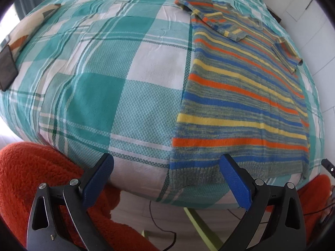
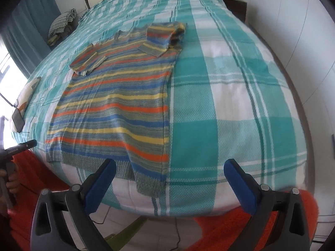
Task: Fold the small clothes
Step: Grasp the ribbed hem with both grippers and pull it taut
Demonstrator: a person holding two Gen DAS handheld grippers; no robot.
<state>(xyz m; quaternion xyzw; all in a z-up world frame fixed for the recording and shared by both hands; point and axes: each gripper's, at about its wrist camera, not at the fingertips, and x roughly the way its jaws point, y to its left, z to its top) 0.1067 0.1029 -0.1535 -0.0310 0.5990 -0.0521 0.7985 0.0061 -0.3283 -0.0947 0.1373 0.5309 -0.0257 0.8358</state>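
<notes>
A striped knit sweater [image 1: 240, 92] in orange, yellow, blue and grey lies flat on the teal checked bedspread [image 1: 100, 96], both sleeves folded in over its chest. It also shows in the right wrist view [image 2: 117, 104], hem toward me. My left gripper [image 1: 166, 163] is open and empty, hovering at the bed's near edge by the hem's left corner. My right gripper [image 2: 169, 168] is open and empty, just above the hem's right corner. The left gripper's tip shows at the left edge of the right wrist view [image 2: 25, 145].
A dark phone [image 1: 7, 67] lies on a patterned pillow at the bed's left side, also in the right wrist view [image 2: 17, 120]. A bundled checked cloth [image 2: 61, 24] sits far left. My red fleece sleeves [image 1: 31, 177] frame the grippers. White wall runs along the right.
</notes>
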